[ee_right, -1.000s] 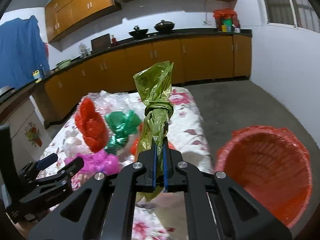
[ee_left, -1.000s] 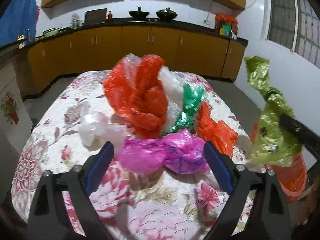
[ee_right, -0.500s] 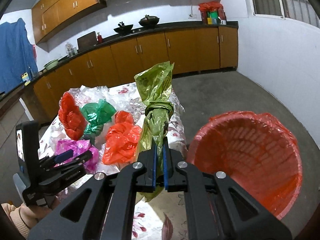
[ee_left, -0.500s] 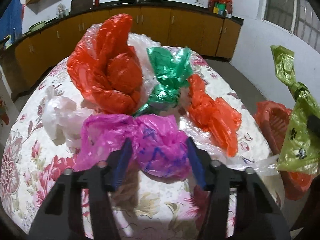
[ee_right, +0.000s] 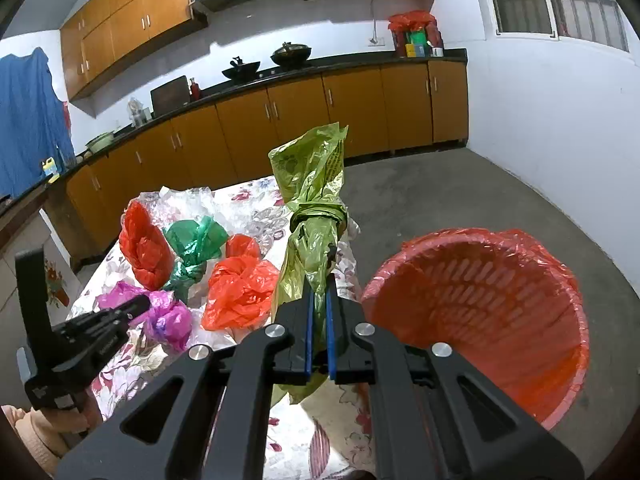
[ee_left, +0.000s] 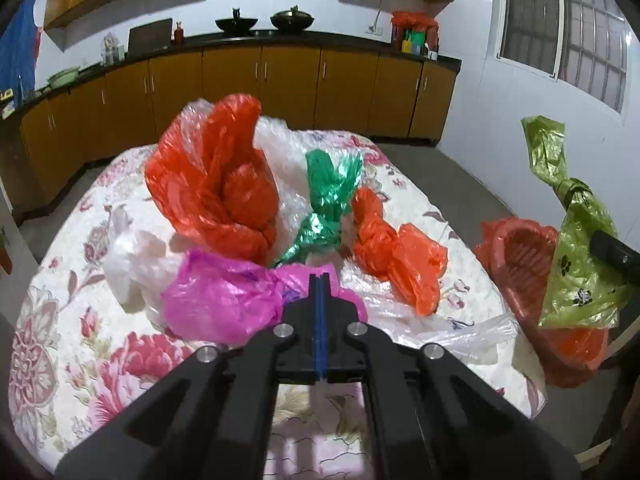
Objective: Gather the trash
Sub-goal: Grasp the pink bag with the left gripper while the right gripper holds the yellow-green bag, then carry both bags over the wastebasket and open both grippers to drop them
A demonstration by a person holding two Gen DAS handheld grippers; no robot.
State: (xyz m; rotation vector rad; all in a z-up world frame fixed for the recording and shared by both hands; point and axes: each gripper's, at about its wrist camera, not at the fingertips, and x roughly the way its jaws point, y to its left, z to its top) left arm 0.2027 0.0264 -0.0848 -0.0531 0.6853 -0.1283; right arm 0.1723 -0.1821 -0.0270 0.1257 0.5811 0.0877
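A floral tablecloth point(ee_left: 72, 344) covers the table. Behind it, brown cabinets point(ee_left: 288, 80) stand under a dark counter point(ee_right: 360, 60), where two black woks point(ee_left: 264, 22) rest. A blue cloth point(ee_right: 28, 120) hangs at left.

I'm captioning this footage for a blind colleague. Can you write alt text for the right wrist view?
The right gripper is shut on a knotted olive-green plastic bag, held beside an orange slatted plastic basket lined with an orange bag. Left of it, the left gripper pinches a crumpled magenta plastic bag on the floral tablecloth.
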